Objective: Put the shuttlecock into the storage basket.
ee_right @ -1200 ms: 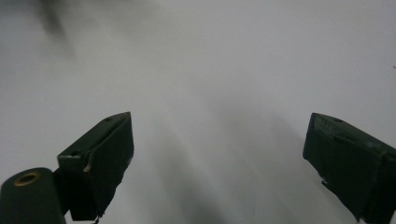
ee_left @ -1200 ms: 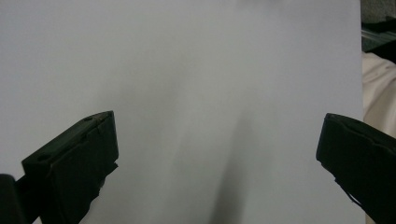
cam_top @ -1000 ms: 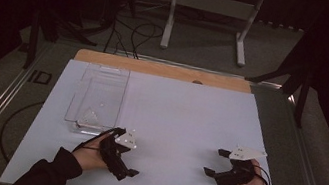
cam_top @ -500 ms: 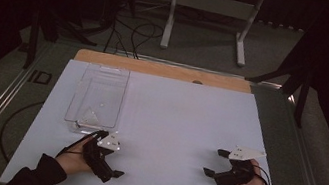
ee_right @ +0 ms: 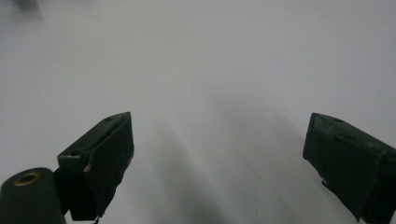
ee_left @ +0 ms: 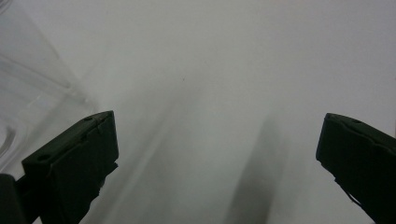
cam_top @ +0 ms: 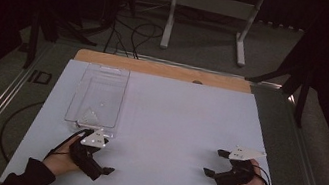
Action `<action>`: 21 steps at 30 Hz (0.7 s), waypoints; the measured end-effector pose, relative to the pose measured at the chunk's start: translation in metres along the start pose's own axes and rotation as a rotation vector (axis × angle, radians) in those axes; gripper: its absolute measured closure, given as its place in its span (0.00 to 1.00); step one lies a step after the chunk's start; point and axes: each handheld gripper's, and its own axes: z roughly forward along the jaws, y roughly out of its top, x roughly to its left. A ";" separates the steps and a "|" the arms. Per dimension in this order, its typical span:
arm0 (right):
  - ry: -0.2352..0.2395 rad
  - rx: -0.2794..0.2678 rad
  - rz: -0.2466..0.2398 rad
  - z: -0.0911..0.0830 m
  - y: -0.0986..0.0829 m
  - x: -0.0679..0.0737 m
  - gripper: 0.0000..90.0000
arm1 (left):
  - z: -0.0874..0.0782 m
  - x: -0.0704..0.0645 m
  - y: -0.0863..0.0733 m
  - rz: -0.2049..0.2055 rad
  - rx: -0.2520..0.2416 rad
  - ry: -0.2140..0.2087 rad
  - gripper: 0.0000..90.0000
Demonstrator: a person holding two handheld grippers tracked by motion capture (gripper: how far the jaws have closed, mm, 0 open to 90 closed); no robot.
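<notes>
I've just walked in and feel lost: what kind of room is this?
Probably a lab or recording studio: a white-covered table in a dark room, loose black cables on the grey floor, and a grey metal stand behind.

High view looks forward-down over my white rectangular table sheet (cam_top: 172, 124); my gripper views skim close above same sheet.

The left gripper (ee_left: 217, 154) hangs over the white counter (ee_left: 224, 60), its two black jaws spread wide with nothing between them. A clear plastic tray (ee_left: 32, 102) sits just beyond the left jaw.
</notes>
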 end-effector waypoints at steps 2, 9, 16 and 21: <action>-0.002 0.005 -0.006 0.000 0.000 0.000 0.10 | -0.001 0.000 -0.003 0.006 -0.001 0.002 0.00; -0.002 0.005 -0.009 0.001 -0.001 0.001 0.10 | -0.002 -0.001 -0.012 0.001 -0.014 0.004 0.00; 0.000 0.006 -0.007 0.002 -0.001 0.002 0.10 | -0.003 0.001 -0.014 -0.009 -0.032 -0.001 0.00; 0.001 0.012 -0.016 0.003 -0.001 0.001 0.10 | -0.002 0.001 -0.013 -0.016 -0.034 -0.007 0.00</action>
